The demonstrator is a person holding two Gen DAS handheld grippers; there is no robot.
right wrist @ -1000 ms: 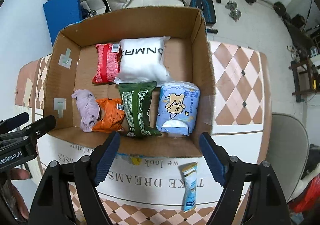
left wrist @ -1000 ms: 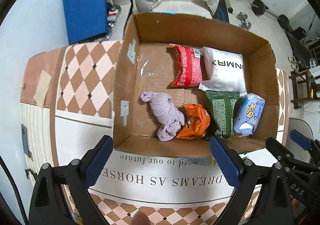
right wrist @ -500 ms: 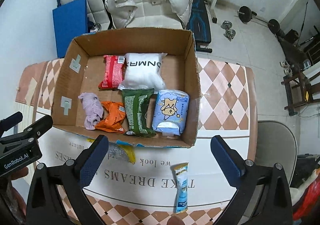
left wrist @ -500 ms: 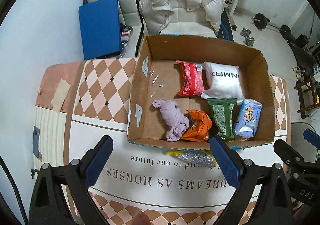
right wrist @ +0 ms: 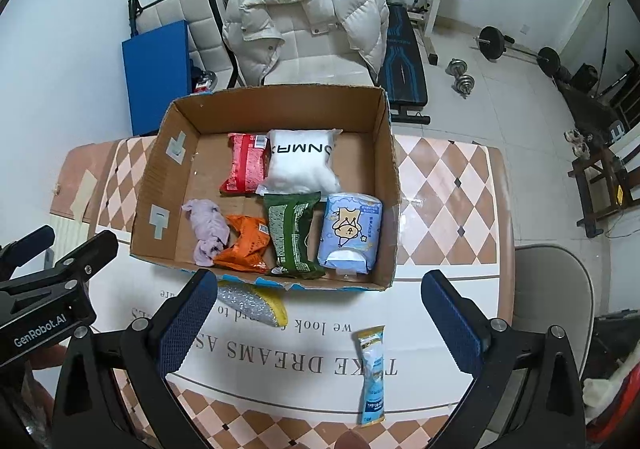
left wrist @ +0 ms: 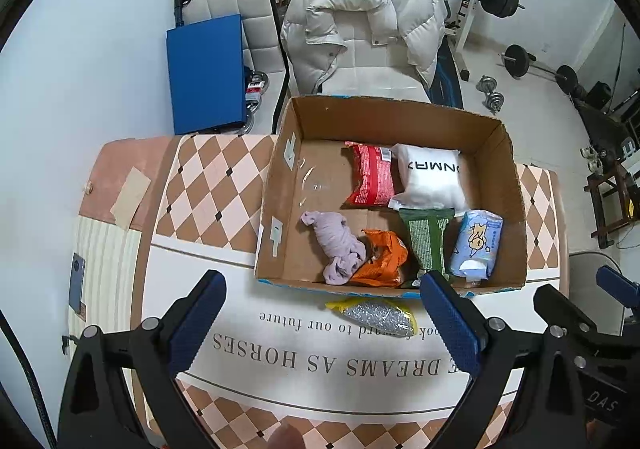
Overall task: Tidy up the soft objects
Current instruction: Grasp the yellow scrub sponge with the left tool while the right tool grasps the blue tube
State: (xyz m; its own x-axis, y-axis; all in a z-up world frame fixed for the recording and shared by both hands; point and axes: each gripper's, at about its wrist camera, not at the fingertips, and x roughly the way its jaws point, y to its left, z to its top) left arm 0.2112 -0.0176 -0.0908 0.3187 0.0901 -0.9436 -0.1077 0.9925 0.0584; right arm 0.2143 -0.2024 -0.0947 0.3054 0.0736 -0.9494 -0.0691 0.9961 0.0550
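Now both grippers have pulled up and back from the cardboard box (left wrist: 280, 185), and the view has widened a lot compared with a second ago: the silver-and-yellow pouch (left wrist: 374, 315), hidden under the box's near wall then, lies in plain sight on the tablecloth (left wrist: 280, 353). The left gripper (left wrist: 320, 325) hangs spread wide and empty over the printed lettering, and the right gripper (right wrist: 320, 325) is likewise gaping with nothing between its fingers.

That reads as a reset between picks. 6 soft items sit inside the box: a red packet (left wrist: 370, 179) and a white pillow pack (left wrist: 434, 179) at the back, a lilac cloth (left wrist: 336, 247), an orange packet (left wrist: 382, 257), a green packet (left wrist: 428, 241) and a blue tissue pack (left wrist: 478, 245) along the front. 2 things are left outside: the silver pouch just beside the near wall, and a slim blue-and-gold sachet (right wrist: 372, 373) further out on the cloth, seen from the right wrist.

The pouch lies between the left gripper's fingers in its own view, so it looks the likelier next grab, but that's a guess. In the way: the box's near wall must be cleared on the lift-in, and the front row is crowded; the open floor on the left side of the box looks the easiest drop spot.
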